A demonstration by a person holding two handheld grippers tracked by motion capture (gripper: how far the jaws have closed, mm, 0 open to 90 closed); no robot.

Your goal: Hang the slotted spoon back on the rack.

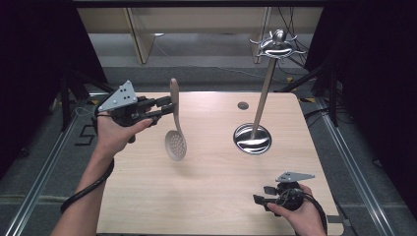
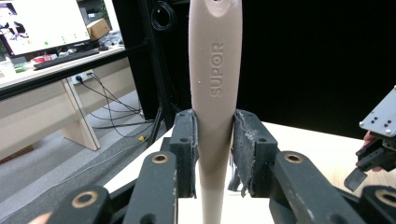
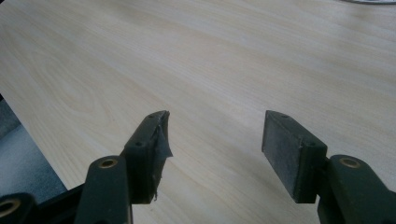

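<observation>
From above, the left tongs are clenched on the handle of a beige slotted spoon, which hangs above the left part of the bench, its bowl pointing down. The left gripper view adds the word SUPOR on the handle and both pads pressing on it. The left hand is raised, its tongs level. Further right stands a metal utensil stand. The right tongs rest low near the front edge, released with nothing between them.

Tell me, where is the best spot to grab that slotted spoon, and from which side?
Probably the slotted spoon is best taken by its slim handle, from the side, as the left gripper holds it now: the handle narrows to fit between the jaws, and the round perforated bowl hangs below, clear of the table.
</observation>
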